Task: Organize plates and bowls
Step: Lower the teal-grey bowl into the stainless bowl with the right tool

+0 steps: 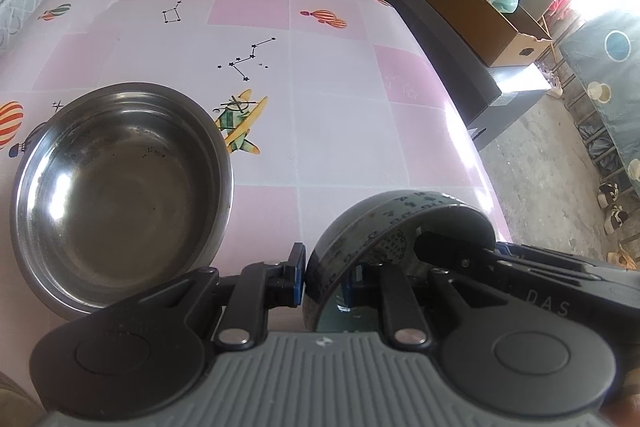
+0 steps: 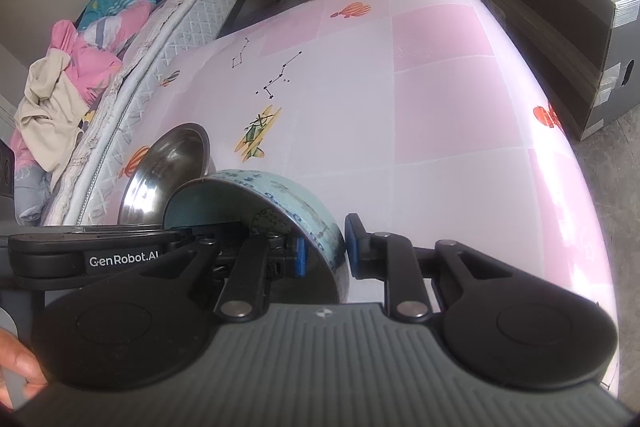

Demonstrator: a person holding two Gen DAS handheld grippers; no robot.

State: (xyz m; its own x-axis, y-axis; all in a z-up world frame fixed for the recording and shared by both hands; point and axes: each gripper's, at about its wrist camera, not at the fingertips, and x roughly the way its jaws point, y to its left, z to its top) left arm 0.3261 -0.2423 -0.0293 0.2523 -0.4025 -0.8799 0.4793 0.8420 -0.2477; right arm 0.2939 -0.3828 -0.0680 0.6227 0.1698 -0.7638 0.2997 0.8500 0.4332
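A light blue patterned bowl (image 1: 400,215) is tilted on its side just above the pink tablecloth (image 1: 340,127), held by both grippers. My left gripper (image 1: 322,281) is shut on its near rim, one pad outside and one inside. My right gripper (image 1: 452,251) reaches in from the right and clamps the opposite rim. In the right wrist view, the right gripper (image 2: 326,249) is shut on the patterned bowl (image 2: 280,195) wall, and the left gripper (image 2: 192,233) comes in from the left. An empty steel bowl (image 1: 120,195) stands upright on the table, left of the patterned bowl; the right wrist view shows the steel bowl (image 2: 172,163) behind it.
The table (image 2: 440,107) ends close on the right, with dark boxes (image 2: 560,39) and a cardboard box (image 1: 480,11) beyond that edge. A mattress with heaped clothes (image 2: 100,39) runs along the left side. A hand (image 2: 16,367) shows at the lower left.
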